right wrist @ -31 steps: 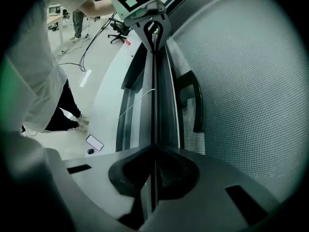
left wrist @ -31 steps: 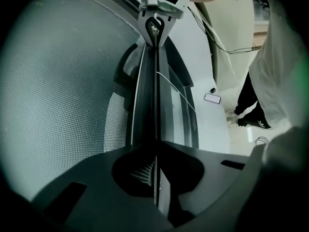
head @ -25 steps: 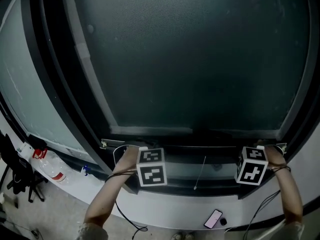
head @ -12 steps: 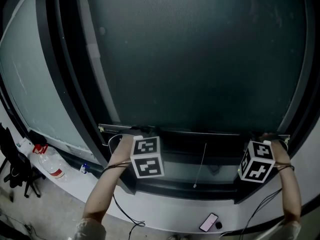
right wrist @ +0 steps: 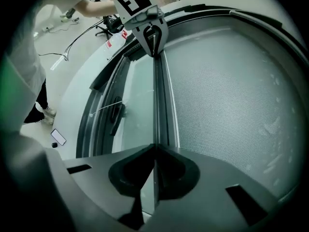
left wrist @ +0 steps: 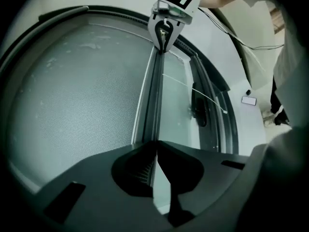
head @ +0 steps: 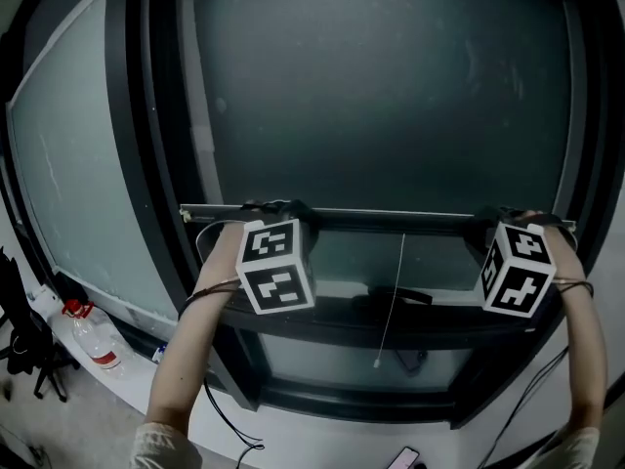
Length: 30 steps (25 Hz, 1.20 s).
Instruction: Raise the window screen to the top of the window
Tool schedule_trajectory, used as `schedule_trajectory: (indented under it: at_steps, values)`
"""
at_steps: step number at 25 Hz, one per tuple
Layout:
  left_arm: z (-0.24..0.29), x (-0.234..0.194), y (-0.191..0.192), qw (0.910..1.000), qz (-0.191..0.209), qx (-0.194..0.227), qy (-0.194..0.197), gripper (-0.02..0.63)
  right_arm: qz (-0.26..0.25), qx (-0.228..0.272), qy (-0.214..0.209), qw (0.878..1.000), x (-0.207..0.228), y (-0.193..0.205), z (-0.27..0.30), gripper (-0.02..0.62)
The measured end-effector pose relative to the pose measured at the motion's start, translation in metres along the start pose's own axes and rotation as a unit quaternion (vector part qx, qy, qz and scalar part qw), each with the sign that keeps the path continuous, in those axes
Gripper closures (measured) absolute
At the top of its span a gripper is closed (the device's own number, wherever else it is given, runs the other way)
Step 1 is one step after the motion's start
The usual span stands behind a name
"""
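Observation:
The window screen's dark mesh covers the upper pane, and its thin bottom bar lies level about halfway up the window. My left gripper is shut on the bar's left part, with its marker cube just below. Near the bar's right end, my right gripper is shut on it too. In the left gripper view the jaws pinch the bar's edge, mesh at the left. The right gripper view shows its jaws closed on the same bar, mesh at the right.
A white pull cord hangs from the bar's middle. A dark window handle sits on the frame below. On the floor are a water bottle, an office chair and a phone. Cables trail from both arms.
Both grippers have risen together with the bar, from just above the sill to about mid-window. More glass now shows below the bar.

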State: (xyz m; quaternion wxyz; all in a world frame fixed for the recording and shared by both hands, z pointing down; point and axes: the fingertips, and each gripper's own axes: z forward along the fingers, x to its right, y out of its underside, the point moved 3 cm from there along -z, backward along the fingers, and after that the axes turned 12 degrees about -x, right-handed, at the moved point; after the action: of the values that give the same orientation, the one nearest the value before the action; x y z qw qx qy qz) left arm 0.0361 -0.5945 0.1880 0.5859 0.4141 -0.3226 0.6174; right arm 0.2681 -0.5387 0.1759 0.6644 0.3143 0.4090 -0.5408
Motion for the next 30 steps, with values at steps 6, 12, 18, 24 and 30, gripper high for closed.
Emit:
schedule_trajectory:
  at_steps: [6, 12, 18, 24, 30]
  values:
    - [-0.038, -0.081, -0.009, 0.9953, 0.018, 0.005, -0.094, 0.586, 0.0, -0.001, 0.073, 0.997, 0.08, 0.003, -0.04, 0.578]
    - [-0.071, -0.154, -0.011, 0.9797, 0.028, -0.001, -0.199, 0.586, -0.007, -0.016, 0.139, 0.99, 0.152, -0.003, -0.074, 0.578]
    - [-0.111, -0.233, -0.021, 0.9634, 0.014, -0.011, -0.267, 0.586, -0.011, -0.036, 0.235, 0.971, 0.227, -0.001, -0.117, 0.577]
    - [-0.146, -0.307, -0.028, 0.9433, 0.008, -0.042, -0.329, 0.586, 0.007, -0.045, 0.304, 0.952, 0.299, -0.005, -0.155, 0.578]
    - [-0.173, -0.363, -0.033, 0.8965, 0.0, -0.012, -0.443, 0.588, 0.021, -0.042, 0.369, 0.928, 0.355, -0.001, -0.186, 0.578]
